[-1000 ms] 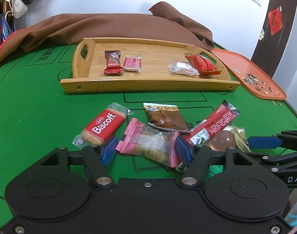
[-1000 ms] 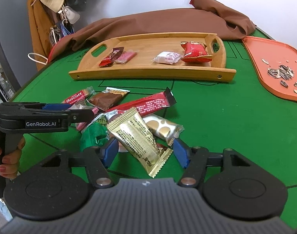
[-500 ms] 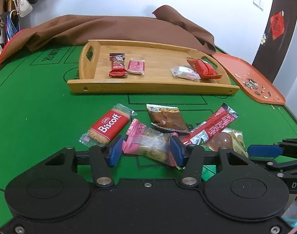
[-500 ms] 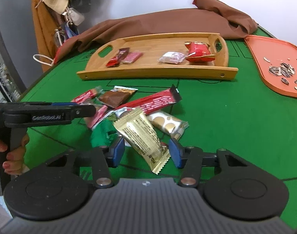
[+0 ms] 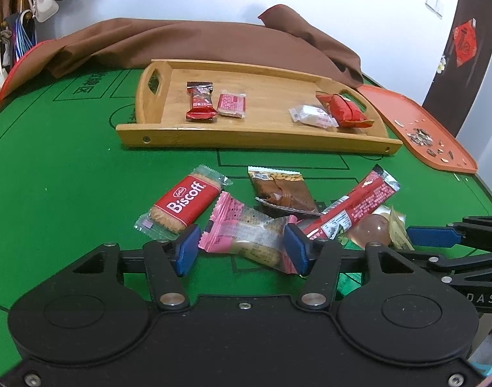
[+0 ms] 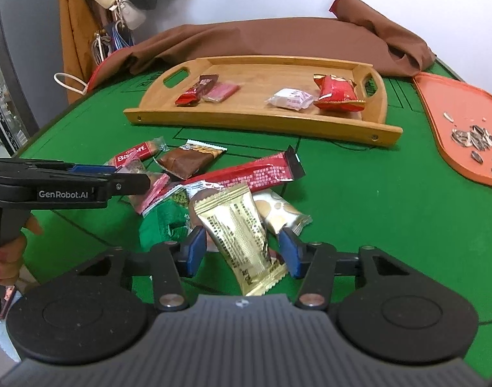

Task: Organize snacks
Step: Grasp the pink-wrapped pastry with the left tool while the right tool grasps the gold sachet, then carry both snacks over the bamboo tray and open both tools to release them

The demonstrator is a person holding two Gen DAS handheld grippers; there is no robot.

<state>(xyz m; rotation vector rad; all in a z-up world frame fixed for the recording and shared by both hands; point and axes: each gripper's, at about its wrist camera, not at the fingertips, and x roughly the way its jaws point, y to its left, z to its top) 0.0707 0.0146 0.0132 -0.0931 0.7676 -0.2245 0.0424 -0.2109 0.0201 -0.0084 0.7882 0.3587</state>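
Since a second ago, both of my grippers' blue pads have drawn inward around the packets they straddle, and the piled snacks have not shifted. My left gripper point(image 5: 241, 249) has its pads on either side of the pink cake packet point(image 5: 247, 237); the right pad touches its crimped end, while the left pad sits just beside the other end, so I cannot tell whether it is truly pinched. My right gripper point(image 6: 242, 251) brackets the gold packet point(image 6: 237, 235) in the same way, with narrow slivers showing at each pad, and the grip is also uncertain.

The green felt table point(image 5: 62, 167) lies bare to the left of the pile and between the pile and the tray. To the right, its rim curves close behind the orange tray point(image 6: 446, 119).

The pile also holds a Biscoff biscuit point(image 5: 183, 203), a brown packet point(image 5: 283, 190), a long red bar point(image 5: 358, 206), a green packet point(image 6: 163, 222) and a packet of round pieces point(image 6: 278, 213), all overlapping or touching.

The wooden tray point(image 5: 255, 137) holds a small red bar point(image 5: 199, 104) touching a pink square packet point(image 5: 232, 104) at its left, and a white packet point(image 5: 312, 116) against a red pouch point(image 5: 342, 111) at its right. The orange tray holds scattered sunflower seeds point(image 6: 471, 138).
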